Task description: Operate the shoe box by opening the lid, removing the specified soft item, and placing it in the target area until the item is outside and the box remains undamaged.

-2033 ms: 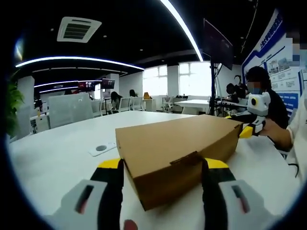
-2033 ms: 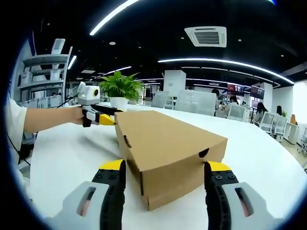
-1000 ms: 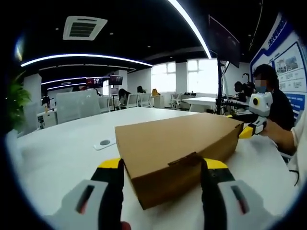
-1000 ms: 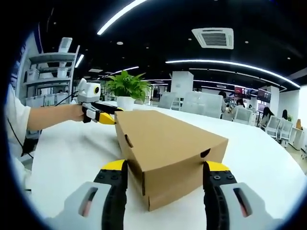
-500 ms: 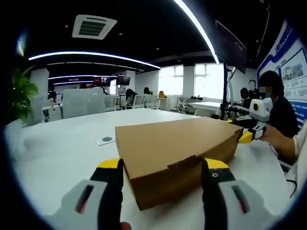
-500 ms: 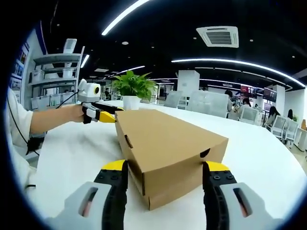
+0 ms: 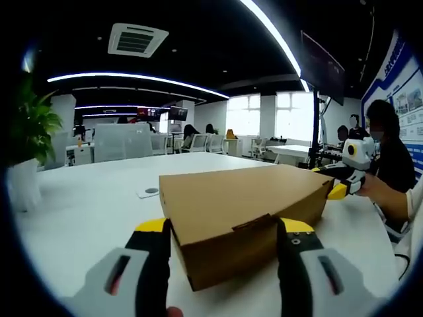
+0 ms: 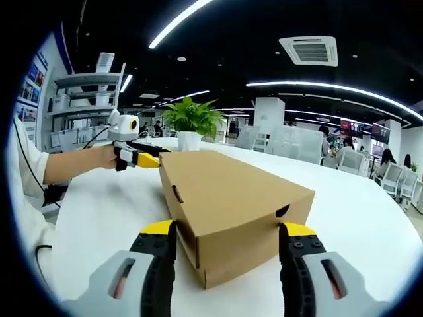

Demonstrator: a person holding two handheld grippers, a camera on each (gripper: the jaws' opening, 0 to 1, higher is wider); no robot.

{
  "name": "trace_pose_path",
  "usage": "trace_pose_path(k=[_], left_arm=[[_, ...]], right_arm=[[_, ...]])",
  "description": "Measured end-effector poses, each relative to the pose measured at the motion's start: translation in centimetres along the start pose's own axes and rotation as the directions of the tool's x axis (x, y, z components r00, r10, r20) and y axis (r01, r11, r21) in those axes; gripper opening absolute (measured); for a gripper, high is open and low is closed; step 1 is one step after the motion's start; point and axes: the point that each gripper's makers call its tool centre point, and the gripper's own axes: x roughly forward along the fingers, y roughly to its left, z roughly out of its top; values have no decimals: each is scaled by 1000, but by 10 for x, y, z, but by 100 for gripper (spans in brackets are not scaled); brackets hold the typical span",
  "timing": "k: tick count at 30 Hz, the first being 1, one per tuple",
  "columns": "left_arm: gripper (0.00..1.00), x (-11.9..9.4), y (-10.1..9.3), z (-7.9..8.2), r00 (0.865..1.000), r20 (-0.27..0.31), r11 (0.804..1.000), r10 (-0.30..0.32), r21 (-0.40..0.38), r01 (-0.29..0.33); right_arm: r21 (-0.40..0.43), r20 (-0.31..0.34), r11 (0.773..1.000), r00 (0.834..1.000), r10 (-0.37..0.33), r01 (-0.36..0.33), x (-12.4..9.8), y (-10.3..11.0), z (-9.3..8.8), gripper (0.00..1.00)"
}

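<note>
A closed brown cardboard shoe box (image 7: 244,198) lies on the white table (image 7: 86,218). My left gripper (image 7: 223,228) is open, its yellow-tipped jaws standing wide apart on either side of the box's near end, where a lid tab shows. At the opposite end my right gripper (image 8: 225,231) is open too and flanks the box (image 8: 231,191) the same way. Each gripper shows in the other's view at the far corner of the box: the left gripper (image 8: 135,158) and the right gripper (image 7: 344,181), yellow tips against the lid edge. The box's contents are hidden.
A potted plant (image 8: 192,122) stands on the table beyond the box, also seen as the plant (image 7: 26,139). A small white card (image 7: 150,192) lies further out. A person (image 7: 386,145) sits at the right; shelves (image 8: 79,112) and office chairs stand behind.
The background has slid sideways in both views and the plant has come into the left gripper view, while the box kept its place between both pairs of jaws. Jaw spacing is unchanged.
</note>
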Motion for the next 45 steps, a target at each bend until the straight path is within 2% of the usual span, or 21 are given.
trace_pose_path(k=[3,6,12,18,21,24,26,30,36,45], left_arm=[[66,-4,-5,0,1000,-12,1000,20,-3,-20],[66,-6,-6,-3,999,-9,999,35,-8,-35],[66,-9,-8,-5,998,-13,998,68,-15,-68],[66,-13,-10,-5,998,-34,997,56,-42,-57],[66,-13,-12,-8,996,-57,998,67,13,-66],[64,-13,-13,-9,996,-56,998,68,17,-67],[62,-16,-11,-7,997,-53,998,61,-21,-62],[58,-19,-12,-8,997,-45,998,63,-29,-64],[60,-17,-16,-9,994,-42,995,101,11,-100],[61,-19,-18,-9,992,-30,992,125,11,-125]], right_arm=[[-4,8,999,999,35,-35,-1,-5,0,63],[-13,-16,998,998,66,-66,-1,-7,1,63],[-21,-33,995,995,94,-95,0,-5,-1,63],[-23,-20,992,992,125,-125,2,-10,-4,63],[-24,-30,991,990,134,-135,3,-13,-4,63],[-26,-35,990,990,139,-140,3,-14,-5,63],[-30,-47,988,988,147,-148,3,-15,-4,63],[-30,-54,986,985,165,-167,4,-19,-5,63],[-36,-54,983,983,178,-180,4,-18,-4,63],[-42,-42,979,979,199,-201,4,-19,-4,62]])
